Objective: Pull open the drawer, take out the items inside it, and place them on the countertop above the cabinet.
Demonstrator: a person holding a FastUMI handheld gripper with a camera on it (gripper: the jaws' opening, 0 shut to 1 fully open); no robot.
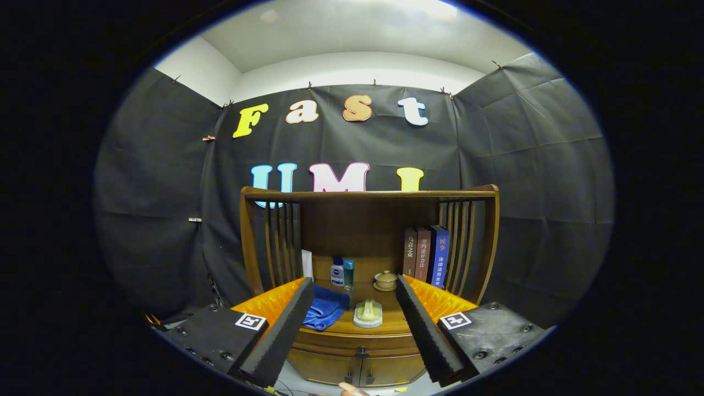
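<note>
Black cloth walls (522, 165), white ceiling (352, 33) lit.

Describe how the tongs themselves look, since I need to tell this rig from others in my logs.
The tongs have two long, flat fingers with ribbed inner pads. Each is backed by glossy orange plastic and mounted on a dark block with screws. Each block carries a square black-and-white marker. No cables show on them.

The left finger of the tool (352, 330) covers the left part of the blue cloth (328, 309) on the surface (379, 329), and the right finger hides the surface's right end. The drawer (357, 340) front is partly behind both fingers, its handle too small to make out. The cabinet doors (352, 371) are cut off low down. A fingertip (352, 390) shows near, the rest of the person's hand cut off. The bottle (337, 272) label is too small to read.
</note>
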